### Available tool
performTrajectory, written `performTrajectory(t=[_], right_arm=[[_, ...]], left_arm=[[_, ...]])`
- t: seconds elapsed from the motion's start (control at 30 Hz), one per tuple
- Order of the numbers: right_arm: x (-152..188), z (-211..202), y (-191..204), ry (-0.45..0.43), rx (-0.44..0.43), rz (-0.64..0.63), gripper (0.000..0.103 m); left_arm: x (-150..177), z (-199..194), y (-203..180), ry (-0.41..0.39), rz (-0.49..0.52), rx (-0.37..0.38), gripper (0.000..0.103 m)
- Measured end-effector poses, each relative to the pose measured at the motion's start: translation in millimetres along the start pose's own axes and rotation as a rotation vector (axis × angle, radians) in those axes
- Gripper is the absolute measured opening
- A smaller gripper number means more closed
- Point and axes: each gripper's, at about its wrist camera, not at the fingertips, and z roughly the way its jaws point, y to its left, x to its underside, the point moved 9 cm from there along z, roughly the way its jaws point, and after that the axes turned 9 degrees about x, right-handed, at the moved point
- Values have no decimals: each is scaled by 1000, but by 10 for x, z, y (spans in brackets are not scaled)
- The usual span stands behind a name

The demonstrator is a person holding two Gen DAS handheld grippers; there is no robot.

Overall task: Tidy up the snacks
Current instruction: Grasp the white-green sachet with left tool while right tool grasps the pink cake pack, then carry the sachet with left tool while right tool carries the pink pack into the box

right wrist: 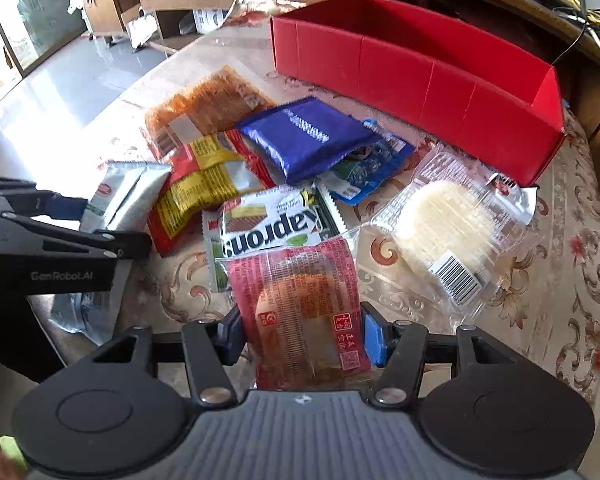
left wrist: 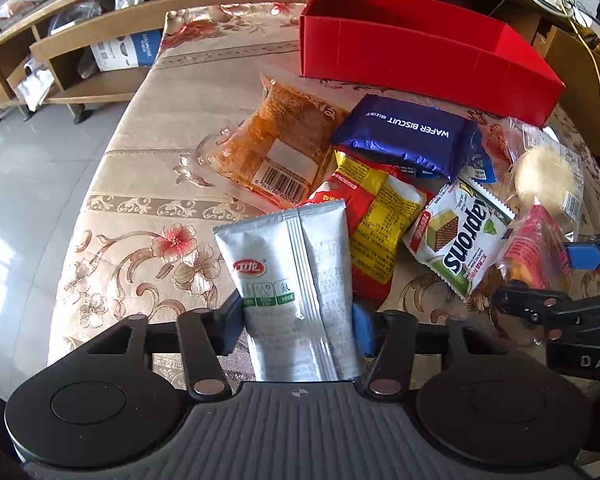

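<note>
Snacks lie heaped on the table's floral beige cloth (left wrist: 140, 152), all just in front of the long, open red cardboard box (left wrist: 400, 56). Left claw (left wrist: 298, 320) pinches a flat, matte silver sachet (left wrist: 296, 272), its blue pads pressed against both edges. Right claw (right wrist: 302, 334) is clamped on a crinkly clear-and-pink pastry wrapper (right wrist: 304, 304). Between these and the box sit a glossy blue wafer biscuit pack (left wrist: 408, 136), a green-white wafer packet (left wrist: 456, 236), a red-yellow pouch (left wrist: 372, 216), an orange bread bag (left wrist: 276, 144) and a round pale cake (right wrist: 444, 232) in clear film
</note>
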Motion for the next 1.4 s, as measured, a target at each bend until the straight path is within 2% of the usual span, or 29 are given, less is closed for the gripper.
performTrajectory(t=[0.27, 0.77, 1.1, 1.4], right_arm=[[-124, -129, -85, -48, -2, 48, 55], [-262, -251, -153, -97, 3, 91, 55], [-523, -499, -181, -177, 6, 125, 55], [-966, -534, -401, -224, 19, 201, 55]], left_arm=[[-18, -85, 4, -15, -20, 20, 49], [-217, -236, -195, -80, 26, 45, 46], [-637, -491, -311, -183, 72, 24, 46], [-1293, -551, -446, -272, 115, 63, 46]])
